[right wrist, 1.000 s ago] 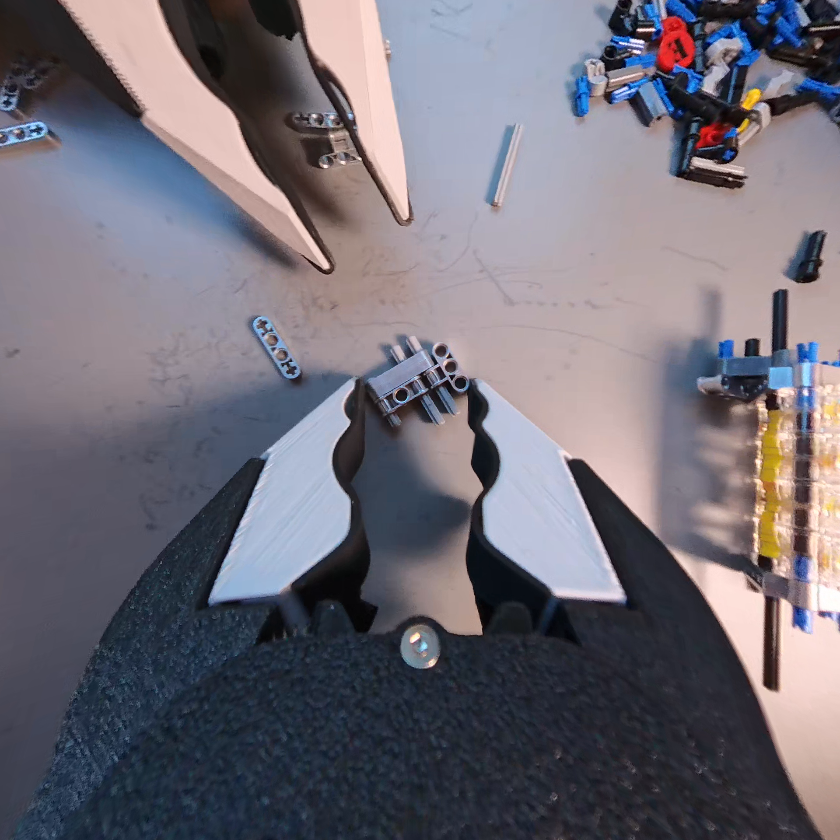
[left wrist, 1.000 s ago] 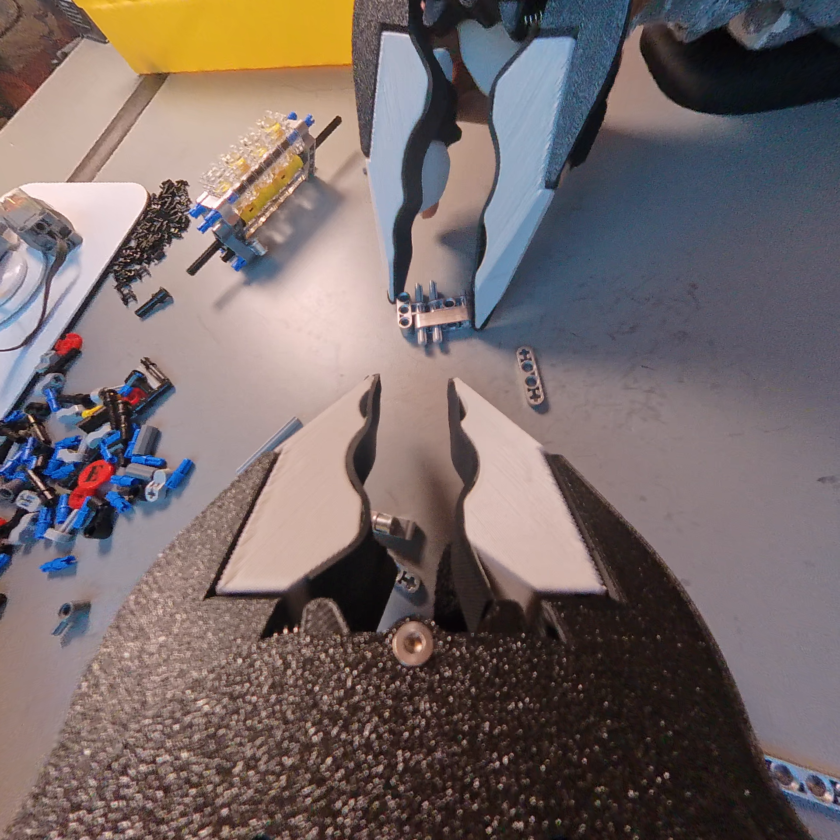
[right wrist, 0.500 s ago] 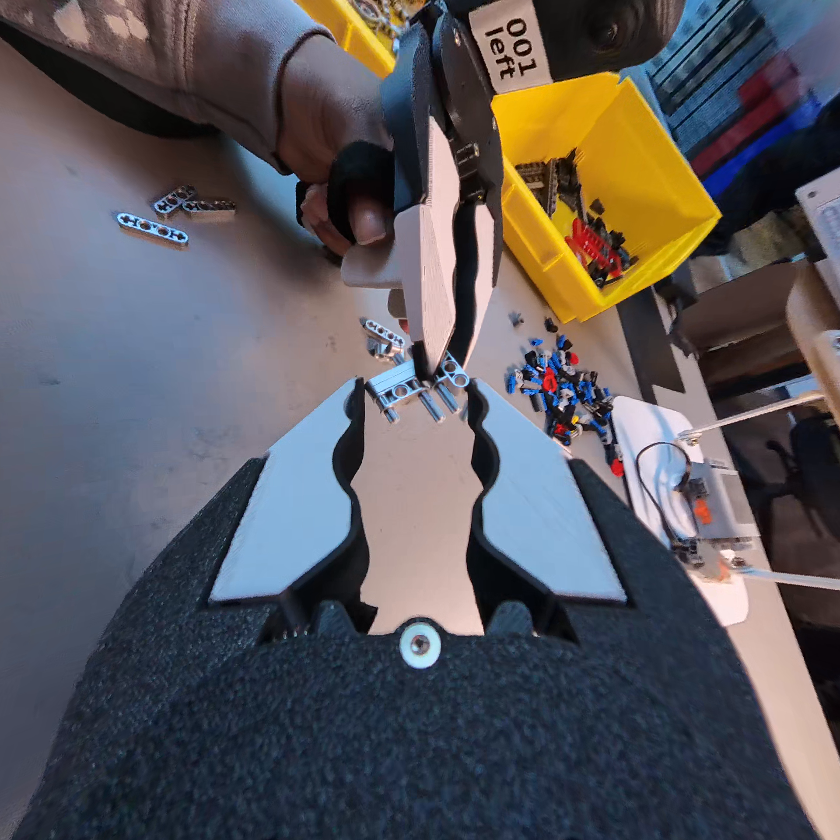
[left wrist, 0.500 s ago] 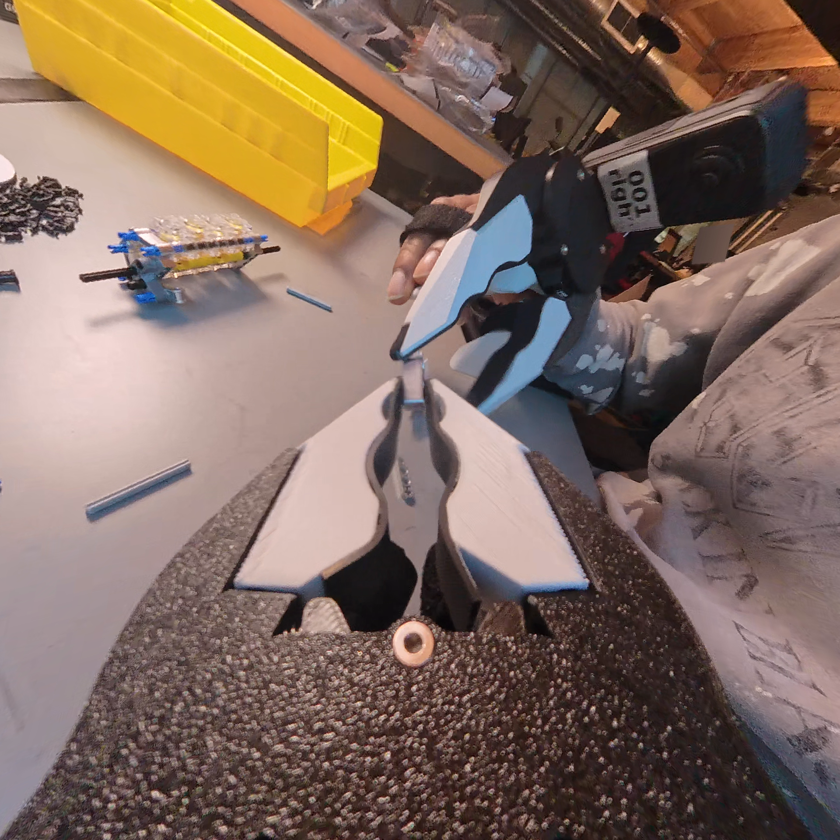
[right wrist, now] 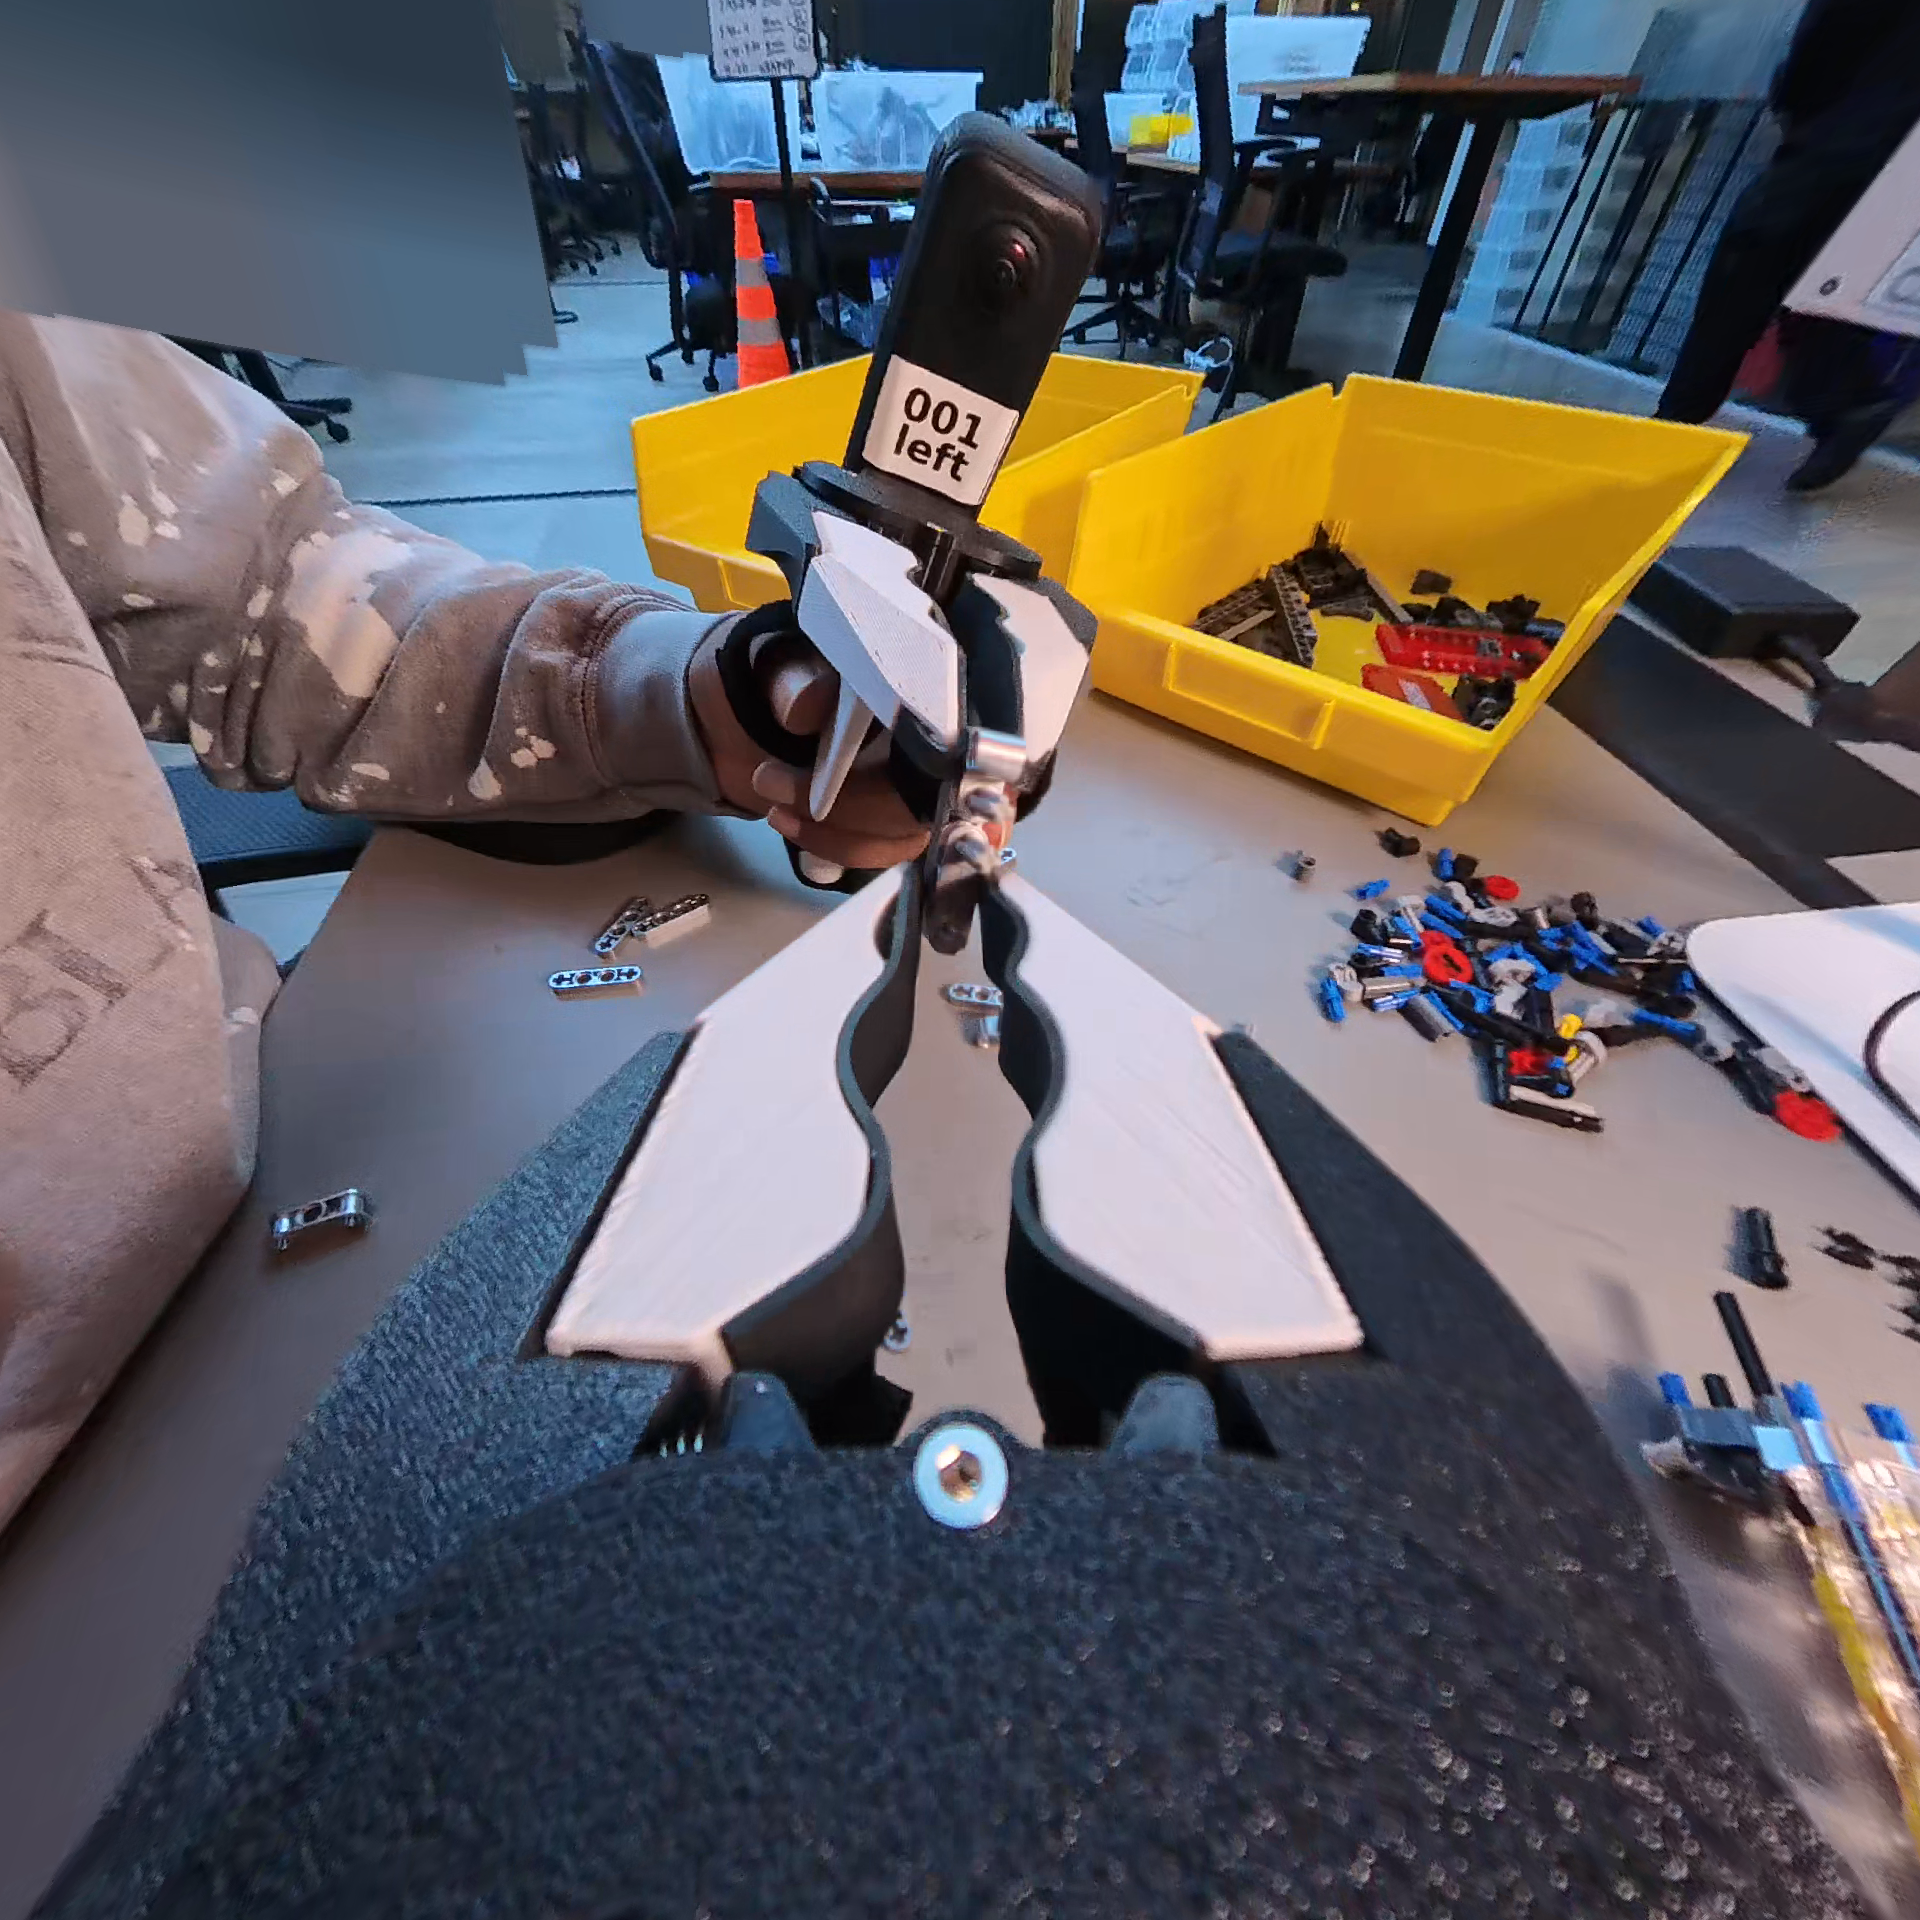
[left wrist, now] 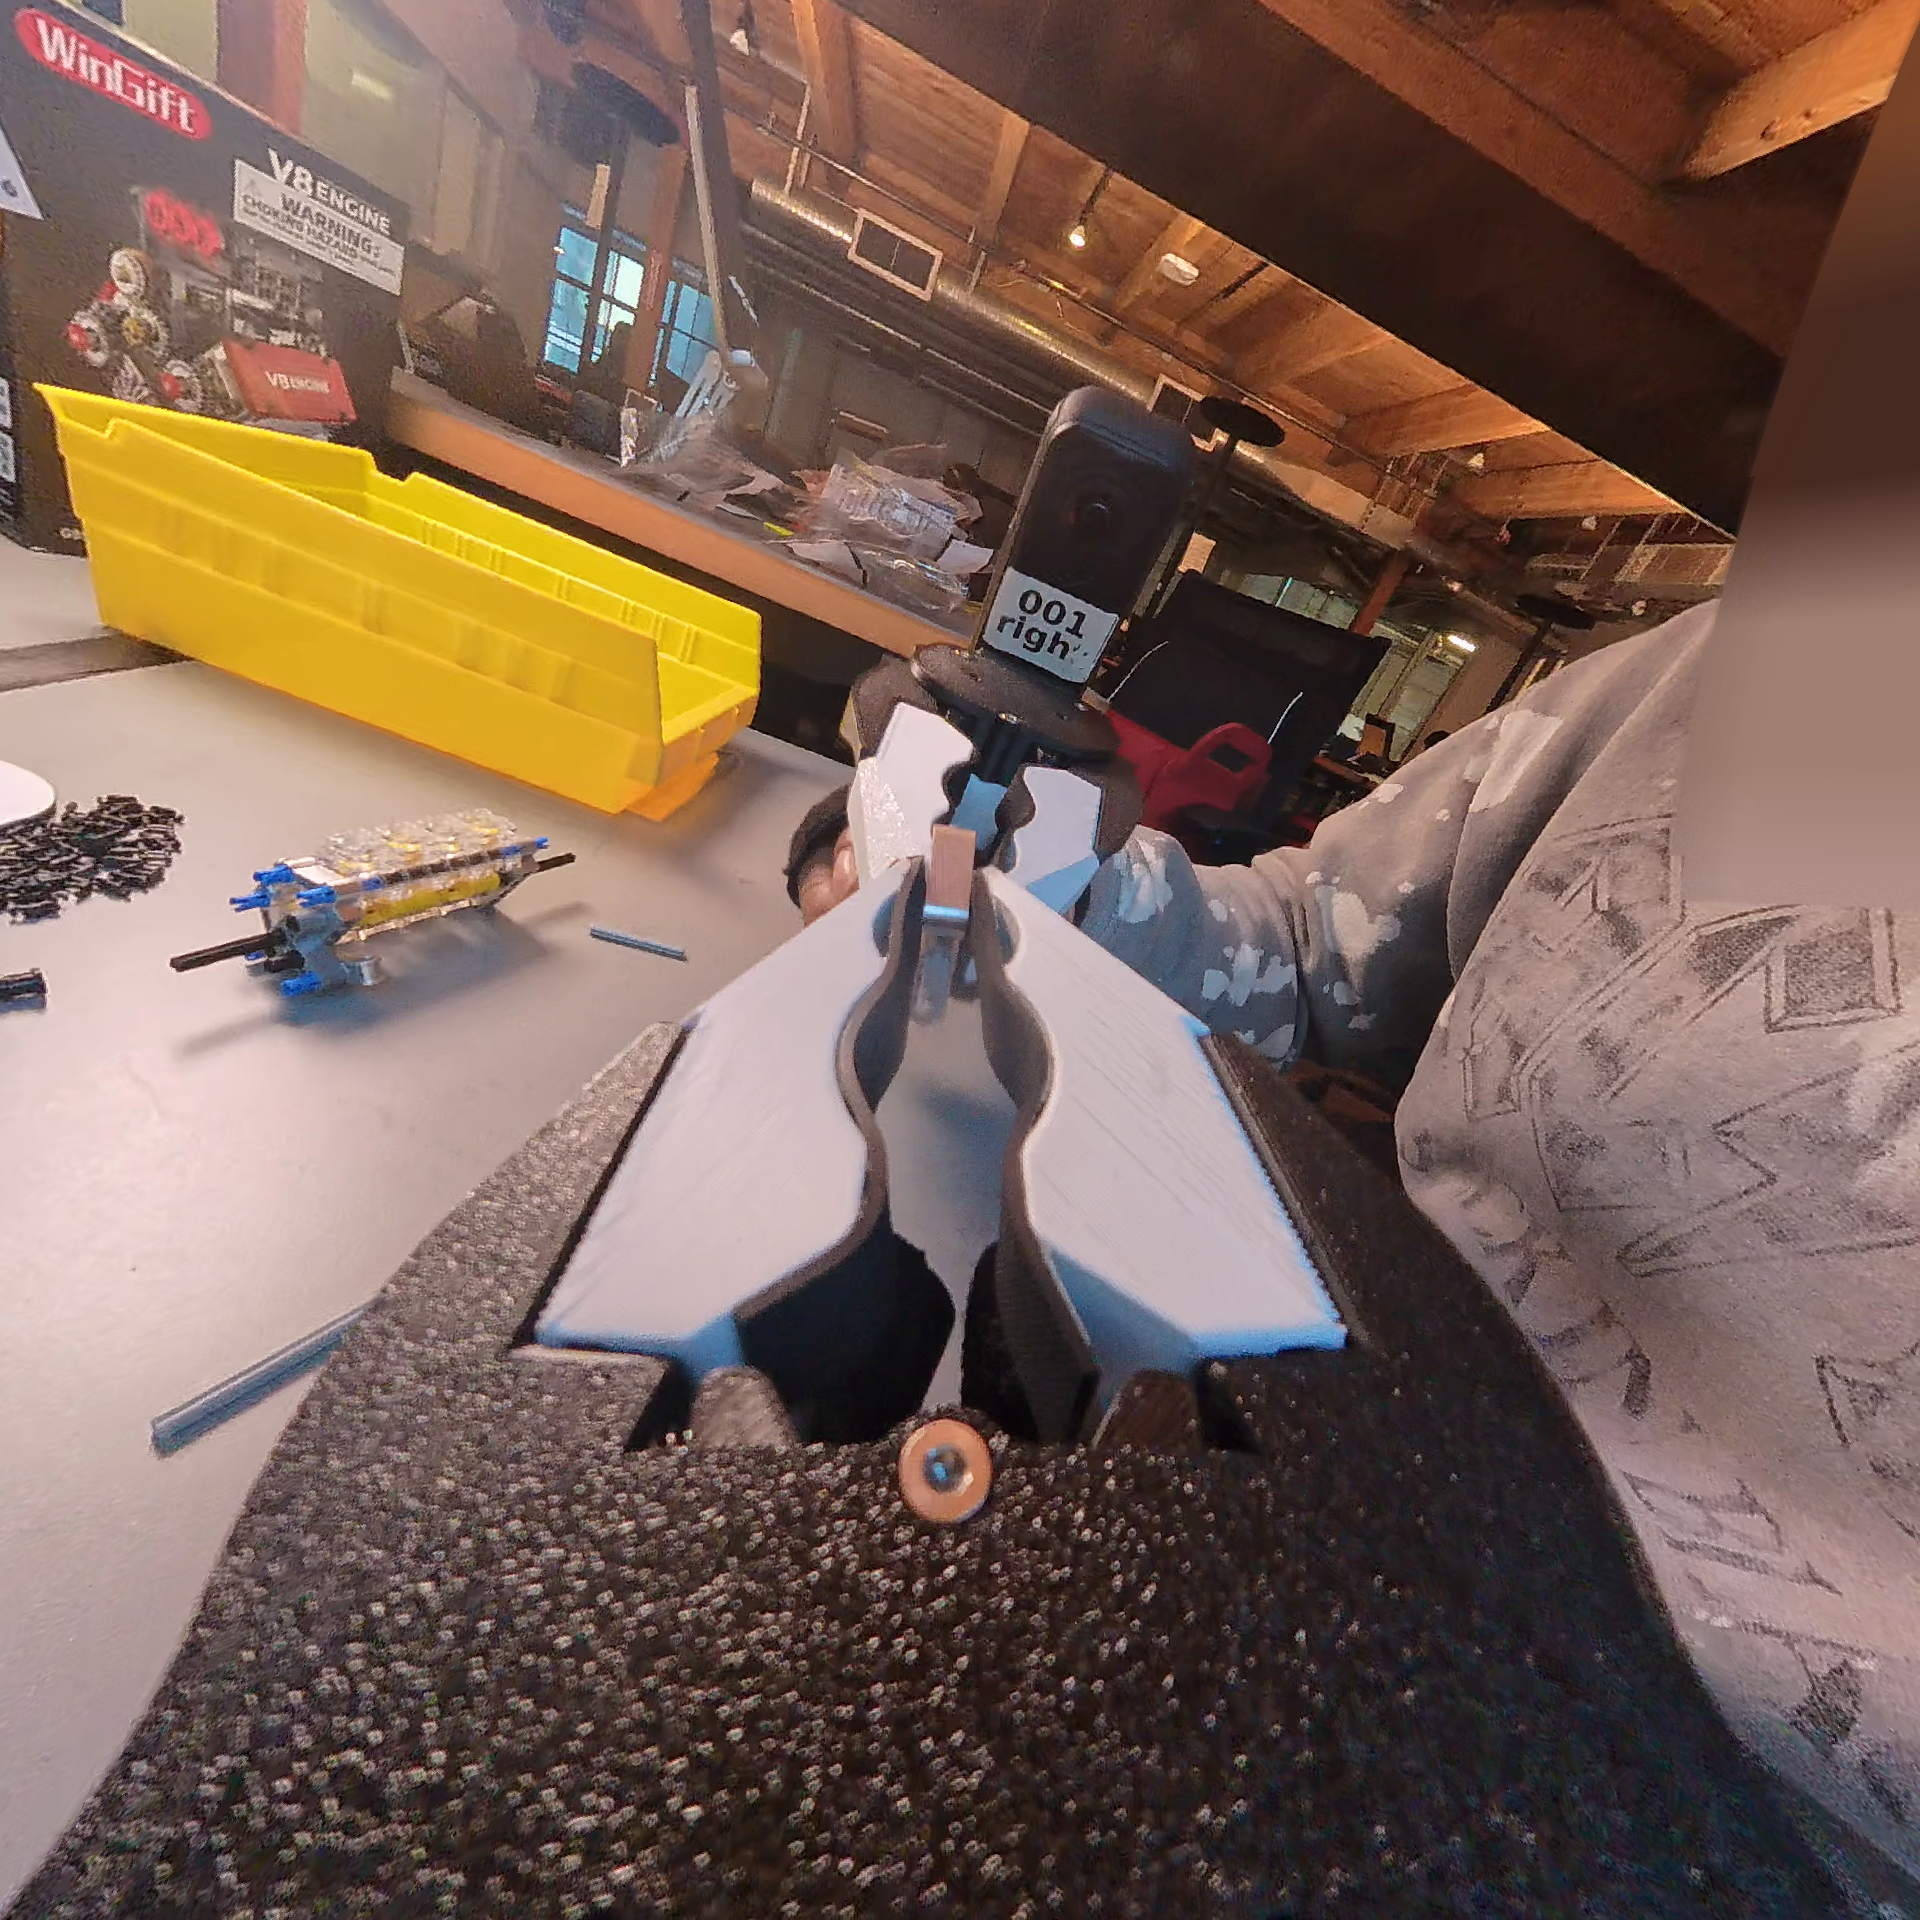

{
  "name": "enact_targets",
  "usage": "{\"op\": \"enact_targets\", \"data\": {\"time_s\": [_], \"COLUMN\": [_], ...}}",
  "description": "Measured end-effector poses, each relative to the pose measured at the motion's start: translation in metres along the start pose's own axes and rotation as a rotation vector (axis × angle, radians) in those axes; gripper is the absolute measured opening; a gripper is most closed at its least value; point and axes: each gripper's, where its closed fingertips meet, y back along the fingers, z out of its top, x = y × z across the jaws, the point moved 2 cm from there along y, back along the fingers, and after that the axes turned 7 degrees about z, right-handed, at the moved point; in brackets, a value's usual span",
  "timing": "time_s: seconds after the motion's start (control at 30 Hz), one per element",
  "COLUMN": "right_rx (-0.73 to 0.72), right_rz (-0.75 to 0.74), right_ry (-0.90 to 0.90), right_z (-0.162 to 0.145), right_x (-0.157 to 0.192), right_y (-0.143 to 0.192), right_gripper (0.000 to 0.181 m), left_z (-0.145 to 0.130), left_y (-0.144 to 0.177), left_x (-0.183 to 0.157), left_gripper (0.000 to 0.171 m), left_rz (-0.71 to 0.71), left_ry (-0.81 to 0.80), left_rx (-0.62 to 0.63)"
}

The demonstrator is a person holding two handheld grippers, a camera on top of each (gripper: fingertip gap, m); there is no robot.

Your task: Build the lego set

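Exposed timber ceiling (left wrist: 1299, 239), metal duct (left wrist: 966, 301); office chairs (right wrist: 1226, 239), orange cone (right wrist: 762, 301) on floor.

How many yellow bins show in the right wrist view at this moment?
2. One yellow bin stands at right on the table and holds dark and red parts; the other bin sits behind the left gripper, its inside hidden.
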Motion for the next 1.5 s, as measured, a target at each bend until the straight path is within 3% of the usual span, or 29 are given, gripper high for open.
{"op": "enact_targets", "data": {"time_s": [0.1,0.23,0.4,0.57,0.67,0.8,0.93,1.0,1.13,1.23,1.37,1.43,1.5], "right_rx": [0.004,-0.038,-0.092,-0.175,-0.182,-0.181,-0.179,-0.145,-0.097,-0.12,-0.174,-0.164,-0.163], "right_rz": [-0.006,-0.012,-0.124,-0.166,-0.16,-0.17,-0.133,-0.113,-0.045,0.017,0.212,0.273,0.333], "right_ry": [0.043,0.037,-0.001,-0.21,-0.307,-0.356,-0.316,-0.239,-0.102,-0.057,0.005,0.05,0.069], "right_z": [0.003,0.01,0.016,0.021,0.015,0.007,0.008,0.008,0.007,0.012,0.026,0.027,0.028], "right_x": [-0.001,-0.004,-0.019,-0.031,-0.028,-0.026,-0.023,-0.021,-0.014,-0.008,0.024,0.041,0.055], "right_y": [0.009,0.018,0.023,0.025,0.008,-0.002,-0.001,0.0,0.01,0.022,0.027,0.021,0.016], "right_gripper": [0.006,0.007,0.01,0.053,0.061,0.047,0.042,0.041,0.041,0.041,0.041,0.041,0.041], "left_z": [-0.005,-0.015,-0.004,0.004,-0.003,-0.009,-0.011,-0.014,-0.022,-0.016,-0.003,0.0,-0.008], "left_y": [-0.002,-0.006,-0.004,0.005,-0.002,-0.008,-0.01,-0.011,-0.012,-0.01,-0.006,-0.005,-0.009], "left_x": [-0.003,0.001,0.009,0.023,0.021,0.014,0.011,0.009,0.001,-0.009,-0.021,-0.034,-0.049], "left_gripper": [0.009,0.006,0.006,0.006,0.006,0.006,0.007,0.009,0.015,0.021,0.031,0.031,0.031], "left_rz": [0.002,0.104,0.332,0.631,0.69,0.72,0.715,0.653,0.434,0.238,-0.111,-0.296,-0.411], "left_ry": [-0.045,-0.202,-0.45,-0.818,-0.977,-1.159,-1.211,-1.153,-0.805,-0.454,0.193,0.377,0.438], "left_rx": [0.04,0.119,0.099,0.144,0.198,0.248,0.262,0.248,0.236,0.16,0.066,0.033,0.082]}}
